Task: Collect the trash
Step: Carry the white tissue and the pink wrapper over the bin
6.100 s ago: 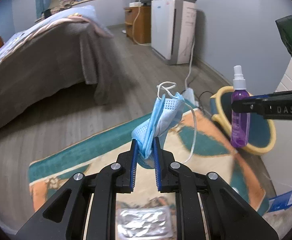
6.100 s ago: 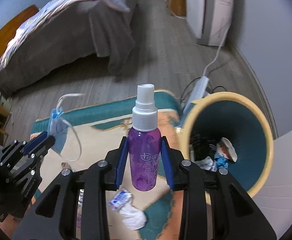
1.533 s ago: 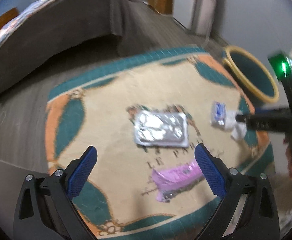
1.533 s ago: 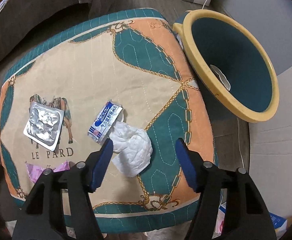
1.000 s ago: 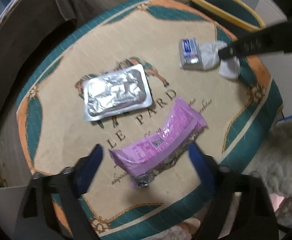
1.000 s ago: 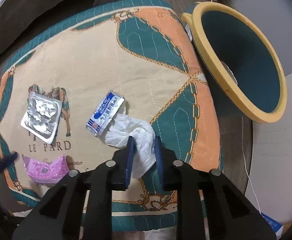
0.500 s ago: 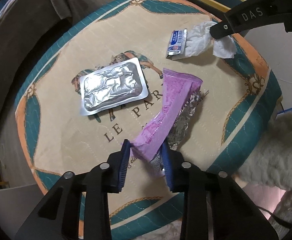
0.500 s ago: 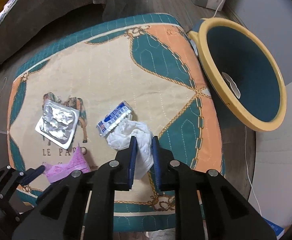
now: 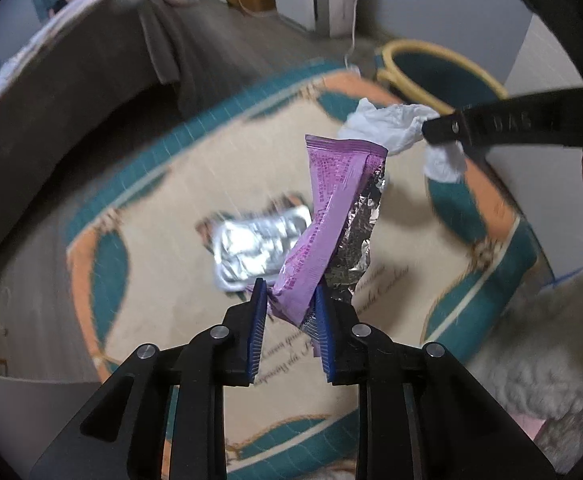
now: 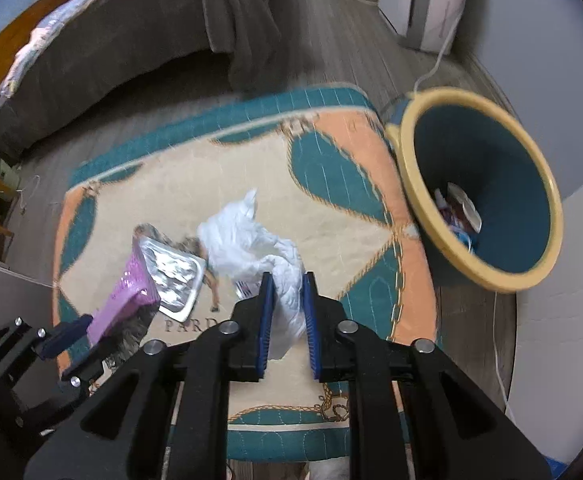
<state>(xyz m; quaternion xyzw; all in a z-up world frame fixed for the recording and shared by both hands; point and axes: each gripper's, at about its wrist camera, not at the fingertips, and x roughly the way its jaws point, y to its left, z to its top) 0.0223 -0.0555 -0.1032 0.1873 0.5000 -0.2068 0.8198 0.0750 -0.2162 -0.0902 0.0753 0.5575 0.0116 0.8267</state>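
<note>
Two grippers each hold a piece of trash above the patterned rug [image 9: 163,200]. At the bottom centre of the left wrist view, the left gripper [image 9: 290,307] is clamped on the lower end of a purple wrapper [image 9: 331,200], which stands up from the blue pads toward the middle of the frame, its silver lining showing along the right edge. At the bottom centre of the right wrist view, the right gripper [image 10: 287,292] is closed on a crumpled white tissue [image 10: 247,240], which spills up and to the left from between its pads. On the rug beyond, a silver blister pack [image 10: 173,276] lies flat, left of the tissue in that view and just behind the wrapper in the left view. Farther off, at the rug's right edge, stands a teal bin with a yellow rim [image 10: 531,168], with scraps in its bottom. A bed [image 10: 131,40] fills the upper left.
</note>
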